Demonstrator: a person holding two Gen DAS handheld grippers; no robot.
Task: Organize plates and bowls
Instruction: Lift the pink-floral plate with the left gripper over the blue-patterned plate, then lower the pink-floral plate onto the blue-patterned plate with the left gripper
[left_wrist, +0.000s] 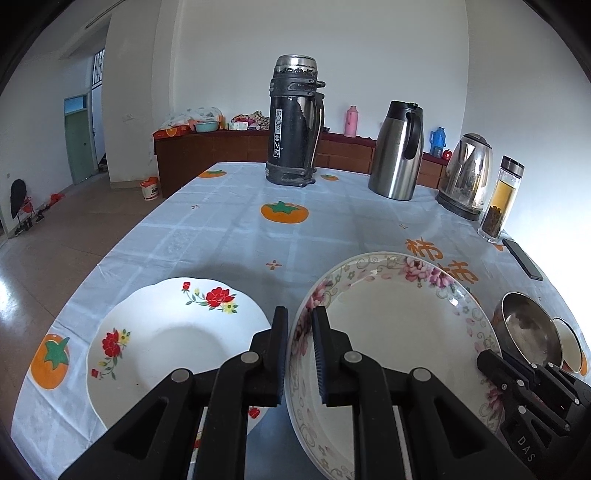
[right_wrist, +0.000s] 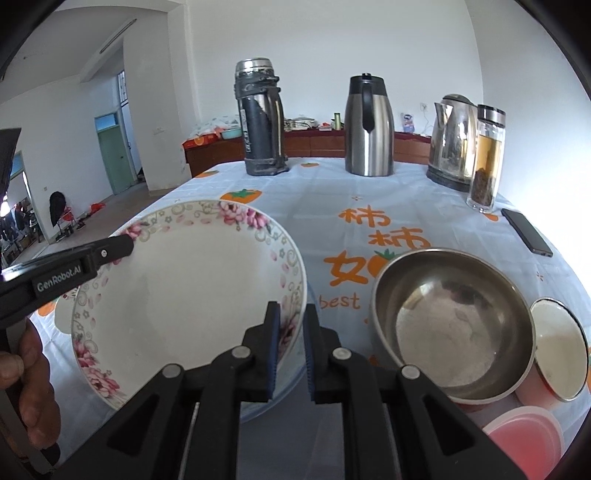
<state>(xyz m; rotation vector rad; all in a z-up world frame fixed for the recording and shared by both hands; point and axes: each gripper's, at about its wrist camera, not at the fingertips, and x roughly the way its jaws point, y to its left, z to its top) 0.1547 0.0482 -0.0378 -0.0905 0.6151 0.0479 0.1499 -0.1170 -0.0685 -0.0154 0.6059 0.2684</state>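
Both hand-held grippers clamp my pink-flowered bowl (left_wrist: 388, 332): left hand-held gripper (left_wrist: 300, 334) on its left rim, right hand-held gripper (right_wrist: 291, 332) on its right rim. Red-flowered plate (left_wrist: 173, 339) lies just left on the counter (left_wrist: 229, 236), steel bowl (right_wrist: 450, 325) right.

From my station I saw a black flask (left_wrist: 295, 122) standing at the far end of the persimmon-print tablecloth (left_wrist: 229, 229), with a steel carafe (left_wrist: 397, 151), an electric kettle (left_wrist: 467, 175) and a glass tea bottle (left_wrist: 500, 201) ranged along to its right. A dark phone (left_wrist: 522, 258) lay flat near the bottle, and behind the table I made out a brown sideboard (left_wrist: 221, 151) carrying a pink thermos (left_wrist: 351, 121) and a blue one (left_wrist: 438, 140). Off to the left stood a green door (left_wrist: 78, 146)
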